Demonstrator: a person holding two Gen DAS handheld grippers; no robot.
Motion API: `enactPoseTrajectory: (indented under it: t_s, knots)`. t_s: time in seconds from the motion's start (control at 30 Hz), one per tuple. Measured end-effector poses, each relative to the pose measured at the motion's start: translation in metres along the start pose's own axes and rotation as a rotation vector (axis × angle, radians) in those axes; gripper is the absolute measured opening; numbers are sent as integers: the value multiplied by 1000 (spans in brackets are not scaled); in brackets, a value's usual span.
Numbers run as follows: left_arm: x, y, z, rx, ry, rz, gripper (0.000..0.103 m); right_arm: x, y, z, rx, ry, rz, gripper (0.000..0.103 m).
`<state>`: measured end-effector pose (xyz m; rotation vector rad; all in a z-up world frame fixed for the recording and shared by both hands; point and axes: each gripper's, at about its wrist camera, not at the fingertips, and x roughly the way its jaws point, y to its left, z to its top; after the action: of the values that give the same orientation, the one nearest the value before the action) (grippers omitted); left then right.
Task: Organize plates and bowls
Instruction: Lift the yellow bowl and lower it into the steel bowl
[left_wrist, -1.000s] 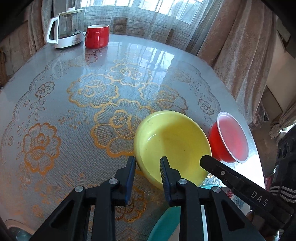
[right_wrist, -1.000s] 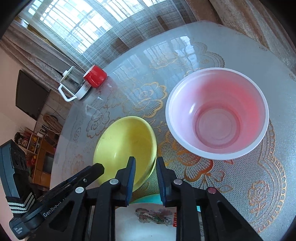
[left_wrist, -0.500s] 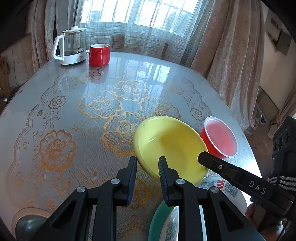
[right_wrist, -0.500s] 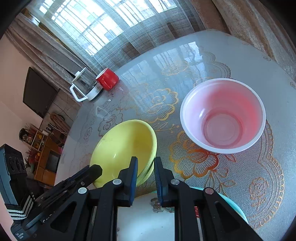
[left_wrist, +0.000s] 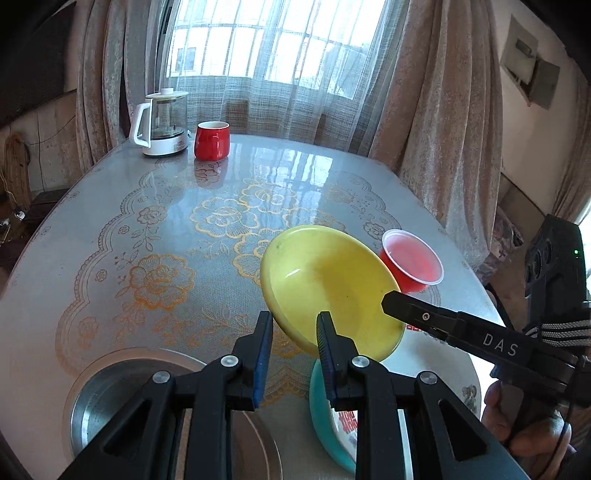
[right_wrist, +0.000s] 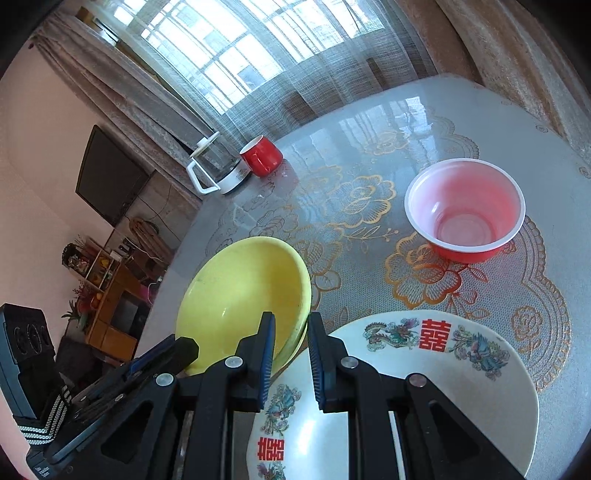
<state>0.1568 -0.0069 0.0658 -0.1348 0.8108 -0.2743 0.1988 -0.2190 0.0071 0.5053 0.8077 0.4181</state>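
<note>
Left claw (left_wrist: 293, 325) pinched on near rim of yellow bowl (left_wrist: 328, 288), right claw (right_wrist: 290, 325) pinched on the rim opposite. Bowl tilted, off the table (left_wrist: 147, 221), hanging over the printed plate (right_wrist: 424, 369). Versus a second ago: lifted and pulled back with both claws, grip unchanged; plate and steel dish (left_wrist: 122, 391) now in frame. Red bowl (right_wrist: 465, 210) not shifted, well apart. Reads as a two-handed carry, likely heading to a stack; set-down not yet done.
</note>
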Motion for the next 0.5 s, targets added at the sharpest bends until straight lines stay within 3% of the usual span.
enactPoseTrajectory:
  t_s: [0.5]
  knots:
    - [-69, 60, -57, -111, -27, 8, 24, 7, 63, -45, -112, 58, 112, 18]
